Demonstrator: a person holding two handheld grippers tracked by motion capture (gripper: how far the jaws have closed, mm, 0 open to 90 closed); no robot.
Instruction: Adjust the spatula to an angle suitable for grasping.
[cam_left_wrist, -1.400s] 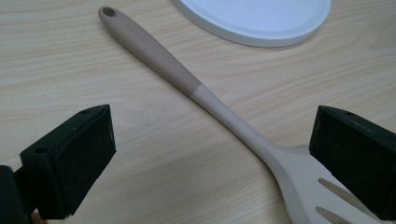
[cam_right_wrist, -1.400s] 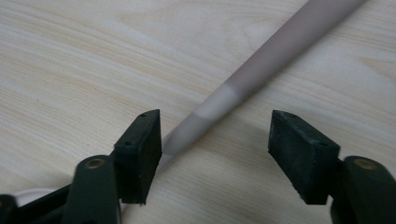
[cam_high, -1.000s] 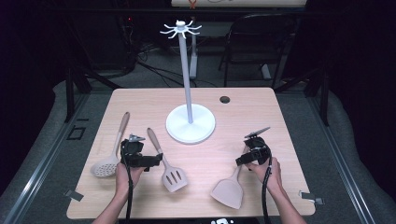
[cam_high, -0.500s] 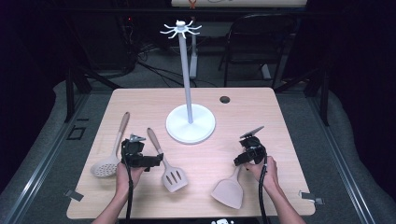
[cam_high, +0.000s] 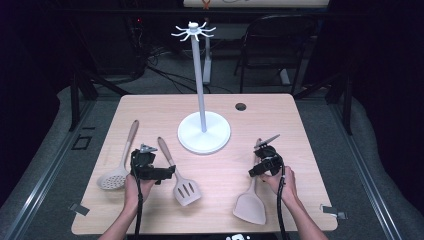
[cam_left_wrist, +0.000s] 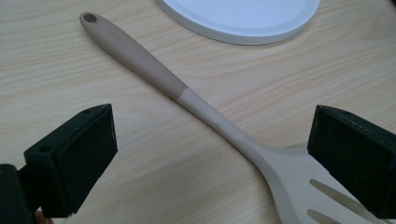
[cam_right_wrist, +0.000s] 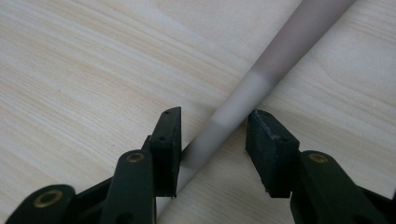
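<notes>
**Spatula handle sits between my right jaws on the wooden table**

Solid spatula (cam_high: 251, 200) lies near the table's front right corner, blade toward me and handle running away toward the white stand. My right gripper (cam_right_wrist: 212, 135) straddles that handle where the pale grey part meets the darker grip; its jaws have just been closing, with the handle between them. In the right gripper view one pad sits at or almost at the handle's edge while a sliver of table shows before the other, so the grip is not yet pressed home and the spatula rests flat on the wooden table (cam_high: 310, 135).

My left gripper (cam_left_wrist: 210, 154) hangs wide open, holding nothing. In its own view the slotted spatula (cam_left_wrist: 196, 102) lies on the wood between and beyond the two black pads, clear of both, its brown handle ending in a small hanging hole and pointing toward the round white base (cam_left_wrist: 243, 21) of the stand. From the high view that gripper sits between the slotted spatula and a skimmer spoon (cam_high: 119, 167) with a perforated round head, farther left.

The utensil stand (cam_high: 200, 85) rises from the table's middle, a thin pole topped by a ring of hooks, all bare. A small dark disc (cam_high: 241, 106) lies near the far edge. No container stands on the table, and I can read no brand, label or writing on any tool.
</notes>
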